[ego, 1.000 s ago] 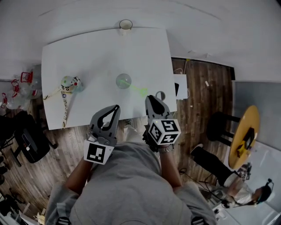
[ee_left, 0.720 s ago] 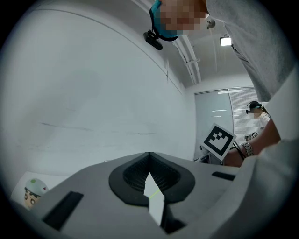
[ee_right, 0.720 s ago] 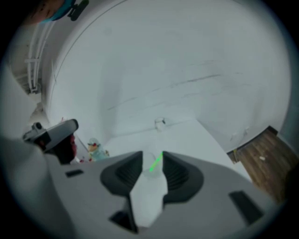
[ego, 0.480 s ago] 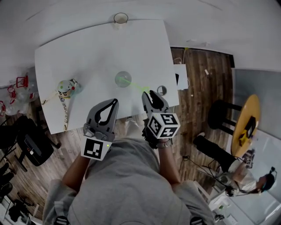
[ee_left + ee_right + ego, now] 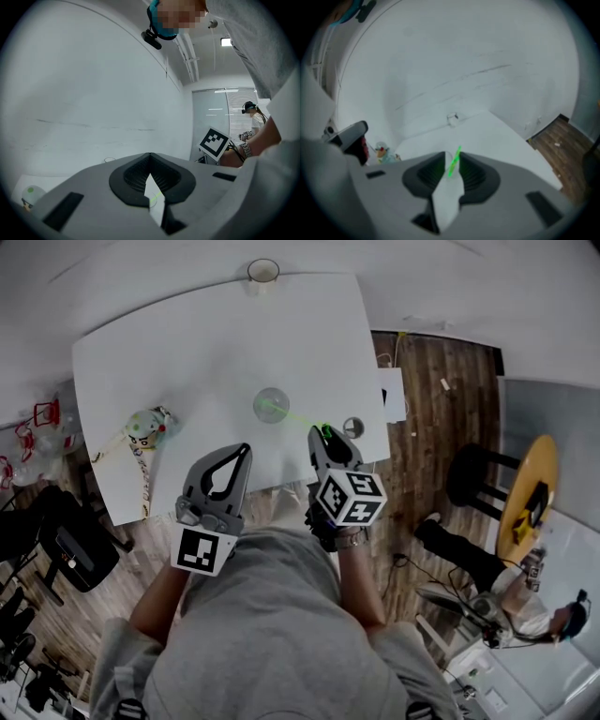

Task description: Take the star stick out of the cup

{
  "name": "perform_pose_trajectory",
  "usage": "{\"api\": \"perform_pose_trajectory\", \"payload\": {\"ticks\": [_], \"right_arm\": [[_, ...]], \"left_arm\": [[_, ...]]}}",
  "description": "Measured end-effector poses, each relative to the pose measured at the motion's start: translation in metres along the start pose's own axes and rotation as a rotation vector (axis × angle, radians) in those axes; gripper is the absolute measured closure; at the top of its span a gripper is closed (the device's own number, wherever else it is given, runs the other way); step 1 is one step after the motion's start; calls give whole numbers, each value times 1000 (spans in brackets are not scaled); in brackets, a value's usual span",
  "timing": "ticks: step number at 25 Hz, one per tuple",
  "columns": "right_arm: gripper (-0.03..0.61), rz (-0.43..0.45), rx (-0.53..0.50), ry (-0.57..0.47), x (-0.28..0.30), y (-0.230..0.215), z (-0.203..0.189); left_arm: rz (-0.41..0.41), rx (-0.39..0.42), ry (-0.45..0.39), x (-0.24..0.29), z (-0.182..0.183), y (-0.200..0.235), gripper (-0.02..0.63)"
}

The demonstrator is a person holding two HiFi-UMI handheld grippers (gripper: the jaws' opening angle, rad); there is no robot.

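A clear cup (image 5: 270, 405) stands mid-table on the white table (image 5: 187, 343). A thin green star stick (image 5: 298, 418) leans out of it toward the near right. My right gripper (image 5: 324, 434) is at the stick's outer end. In the right gripper view its jaws meet around the green star stick (image 5: 453, 162), so my right gripper (image 5: 451, 157) is shut on it; the cup is hidden behind the jaws there. My left gripper (image 5: 245, 450) hovers over the table's near edge, left of the cup. Its tips (image 5: 150, 156) are closed with nothing held.
A small toy figure (image 5: 145, 424) with a lanyard lies at the table's left. A paper cup (image 5: 263, 271) stands at the far edge, and a small round object (image 5: 352, 427) sits near the right edge. A stool (image 5: 469, 486) and a yellow round table (image 5: 527, 517) stand on the floor at right.
My right gripper has moved forward over the table edge to the stick's outer end and now has it between its jaws. The left gripper has hardly moved.
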State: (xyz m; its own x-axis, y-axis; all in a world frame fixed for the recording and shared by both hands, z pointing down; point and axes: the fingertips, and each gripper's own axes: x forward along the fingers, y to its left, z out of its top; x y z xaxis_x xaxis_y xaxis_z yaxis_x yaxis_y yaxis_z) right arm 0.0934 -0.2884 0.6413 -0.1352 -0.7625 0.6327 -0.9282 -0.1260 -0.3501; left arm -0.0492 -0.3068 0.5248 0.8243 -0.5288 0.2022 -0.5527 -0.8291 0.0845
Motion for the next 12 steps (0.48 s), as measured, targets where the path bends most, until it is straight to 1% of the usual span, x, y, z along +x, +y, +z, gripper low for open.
{"api": "perform_pose_trajectory", "payload": {"ticks": [4,7,9,12], "right_arm": [[498,-20,23,-11,-2,-4,0],[523,-28,29,-19,-5,-8,1],[523,-23,28,-19,-7,-7,1],[529,-5,37,-27,-13,-6,2]], "left_arm": [[-17,25,-7,1,0,3,583],[-20,13,-16,4,0,3,584],[-22,-7,-15,5,-1,2,583],[-42,3,-18,8,0,-1,583]]}}
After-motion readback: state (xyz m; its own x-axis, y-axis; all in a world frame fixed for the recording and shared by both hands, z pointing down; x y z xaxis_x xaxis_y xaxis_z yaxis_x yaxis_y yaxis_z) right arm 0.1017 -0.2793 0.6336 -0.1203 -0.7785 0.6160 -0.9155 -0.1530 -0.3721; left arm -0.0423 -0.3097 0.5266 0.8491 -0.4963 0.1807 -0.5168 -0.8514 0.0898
